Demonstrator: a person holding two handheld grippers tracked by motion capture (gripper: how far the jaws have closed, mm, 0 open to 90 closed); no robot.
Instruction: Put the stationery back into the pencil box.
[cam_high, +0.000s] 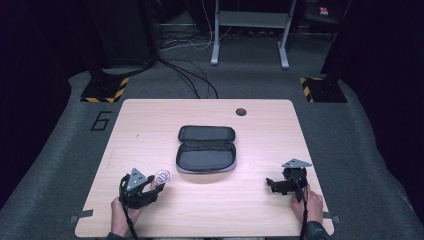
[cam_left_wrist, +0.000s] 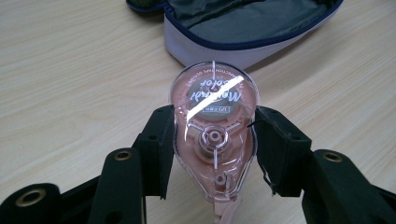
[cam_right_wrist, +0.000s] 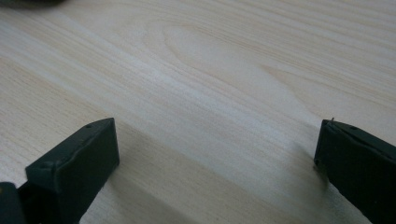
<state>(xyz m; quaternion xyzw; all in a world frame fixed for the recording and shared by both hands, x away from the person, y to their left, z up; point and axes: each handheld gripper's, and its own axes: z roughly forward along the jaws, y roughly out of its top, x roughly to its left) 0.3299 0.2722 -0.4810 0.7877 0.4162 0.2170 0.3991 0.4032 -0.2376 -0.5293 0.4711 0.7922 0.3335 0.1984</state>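
We grip a pink correction tape dispenser (cam_left_wrist: 214, 135) in our left gripper (cam_high: 152, 189) near the open pouch (cam_high: 206, 149), while our right gripper (cam_high: 274, 184) rests with jaws wide apart, holding nothing.

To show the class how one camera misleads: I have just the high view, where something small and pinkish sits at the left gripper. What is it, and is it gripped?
Observer: It is a clear pink correction tape dispenser, and the left gripper has its jaws pressed on both of its sides.
Operator: Is the pouch zipped?
Observer: No, the pencil case lies open just beyond the dispenser; its grey lining and blue zip edge show in the left gripper view.
Operator: And the right gripper, does it hold anything?
Observer: No, the right gripper has its jaws wide apart, with bare wooden table between them.
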